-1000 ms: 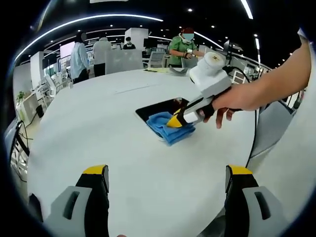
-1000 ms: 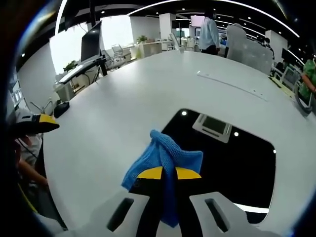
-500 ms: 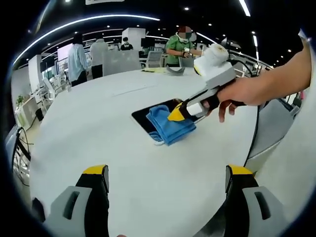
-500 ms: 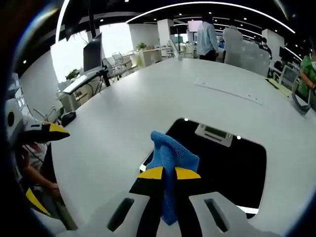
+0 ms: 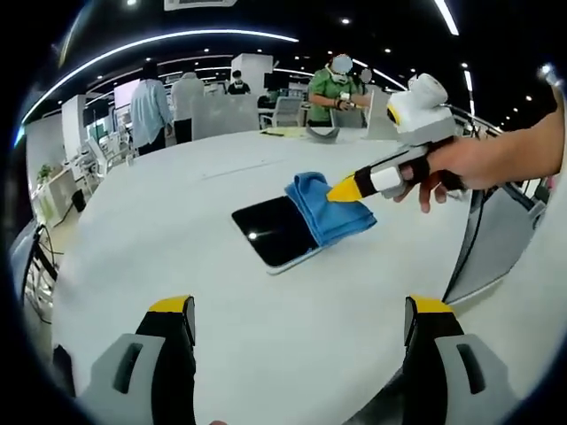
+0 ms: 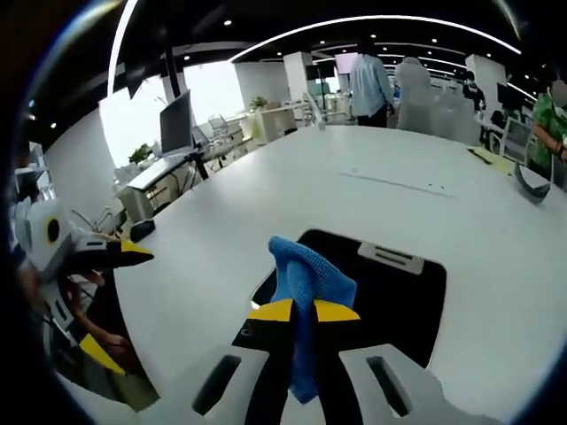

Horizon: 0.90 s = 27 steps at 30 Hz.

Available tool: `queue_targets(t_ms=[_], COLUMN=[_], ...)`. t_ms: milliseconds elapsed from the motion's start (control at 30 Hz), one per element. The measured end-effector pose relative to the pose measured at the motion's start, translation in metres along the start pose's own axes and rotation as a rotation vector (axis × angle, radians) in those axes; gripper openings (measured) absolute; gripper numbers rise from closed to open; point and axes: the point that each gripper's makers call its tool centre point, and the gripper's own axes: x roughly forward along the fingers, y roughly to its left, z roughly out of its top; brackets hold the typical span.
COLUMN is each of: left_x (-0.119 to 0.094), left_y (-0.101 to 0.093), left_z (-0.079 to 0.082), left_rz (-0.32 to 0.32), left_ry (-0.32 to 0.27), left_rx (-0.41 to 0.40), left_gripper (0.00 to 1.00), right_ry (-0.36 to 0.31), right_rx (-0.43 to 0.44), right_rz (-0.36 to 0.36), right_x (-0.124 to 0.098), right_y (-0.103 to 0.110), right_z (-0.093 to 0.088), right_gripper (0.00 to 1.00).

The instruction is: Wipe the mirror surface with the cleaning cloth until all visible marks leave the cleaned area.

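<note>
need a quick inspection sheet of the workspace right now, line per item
surface: large round white table, plain and matte.
job's things: flat rectangular dark mirror lies on the table, reflecting ceiling lights; blue microfibre cleaning cloth rests on one end of the mirror, the rest bare.
clutter: nothing seen near the mirror; small items at the table's far edge, too small to tell.
grippers: right gripper shut on the cloth, held by a hand; left gripper open, apart from the mirror, holding nothing.
cables: nothing seen on the table.
surroundings: open office with desks, monitors, ceiling strip lights; several people stand beyond the table.
</note>
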Motion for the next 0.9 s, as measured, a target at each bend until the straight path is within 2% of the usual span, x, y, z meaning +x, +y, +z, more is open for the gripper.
queue_targets(t_ms=[533, 900], left_x=[-0.002, 0.001], left_y=[-0.012, -0.021], left_z=[0.004, 0.001], left_rz=[0.015, 0.004], left_ry=[0.007, 0.017], left_rx=[0.003, 0.017], left_gripper=[0.99, 0.99], right_ry=[-0.029, 0.001], right_rx=[-0.001, -0.018], right_rz=[0.014, -0.017], right_x=[-0.057, -0.083], right_y=[-0.030, -0.058], right_z=[-0.013, -0.048], right_gripper=[0.03, 0.03])
